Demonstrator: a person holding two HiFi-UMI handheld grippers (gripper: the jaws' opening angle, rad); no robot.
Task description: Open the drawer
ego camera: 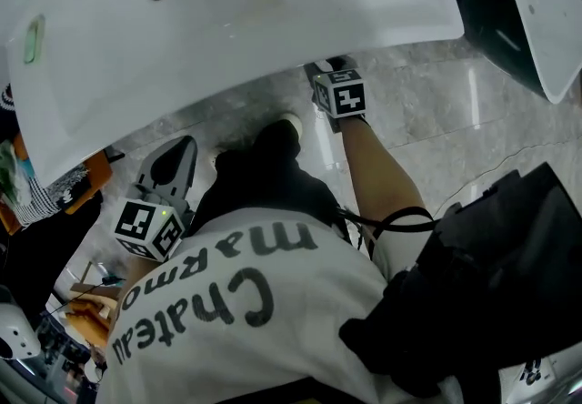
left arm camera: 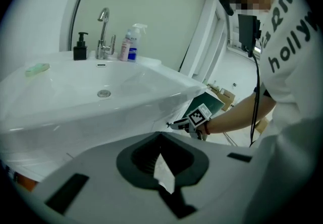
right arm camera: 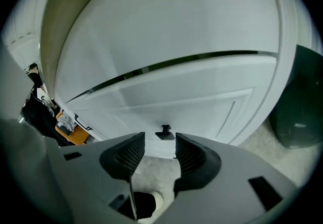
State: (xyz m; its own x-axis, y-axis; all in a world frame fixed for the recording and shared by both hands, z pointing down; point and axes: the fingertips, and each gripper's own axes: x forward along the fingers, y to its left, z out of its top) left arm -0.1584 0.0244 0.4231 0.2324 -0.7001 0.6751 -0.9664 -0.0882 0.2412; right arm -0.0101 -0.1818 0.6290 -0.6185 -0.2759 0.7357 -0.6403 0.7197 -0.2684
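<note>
Spread wide at the right gripper (right arm camera: pixel 160 150), with nothing between the ribbed pads; aimed at the small dark knob (right arm camera: pixel 164 132) and just short of it, not touching. Pressed together and empty at the left gripper (left arm camera: pixel 161 160), off to the left and well apart from the work. Behind that knob, the white drawer (right arm camera: pixel 192 102), apparently shut, tucked under the basin (ego camera: pixel 273 20). To do the step well: ease forward until the knob sits centred between the pads, close firmly behind its head, then pull straight back toward the near side, level, without twisting. Likely to slip if pinched only at the tip.
</note>
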